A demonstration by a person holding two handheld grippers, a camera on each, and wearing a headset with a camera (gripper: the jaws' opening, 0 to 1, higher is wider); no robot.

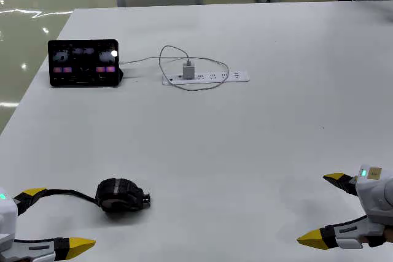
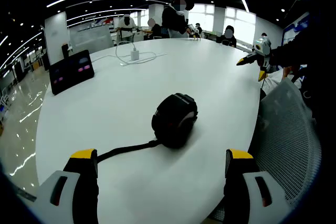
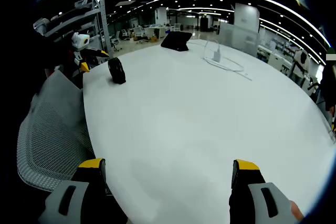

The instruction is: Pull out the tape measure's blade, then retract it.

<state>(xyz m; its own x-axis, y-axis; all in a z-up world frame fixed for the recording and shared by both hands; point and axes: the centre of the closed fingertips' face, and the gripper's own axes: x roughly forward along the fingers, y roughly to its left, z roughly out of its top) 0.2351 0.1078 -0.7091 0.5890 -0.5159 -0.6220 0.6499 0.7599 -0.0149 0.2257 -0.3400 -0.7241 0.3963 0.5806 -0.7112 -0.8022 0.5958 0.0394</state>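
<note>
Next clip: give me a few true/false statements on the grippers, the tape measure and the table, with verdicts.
1. The left gripper grips the tape measure. False: its jaws are open, and the tape measure lies on the table ahead of them.
2. The right gripper is open. True.
3. The blade is drawn out across the table. False: no blade is out; a black strap trails from the tape measure.
4. The tablet has its screen lit. True.

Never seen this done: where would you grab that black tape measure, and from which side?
Grip the tape measure across its rounded body with the left tool, coming from the strap side, where its open jaws stand. That leaves the tab opposite, probably the blade end, free for the right tool.
</note>
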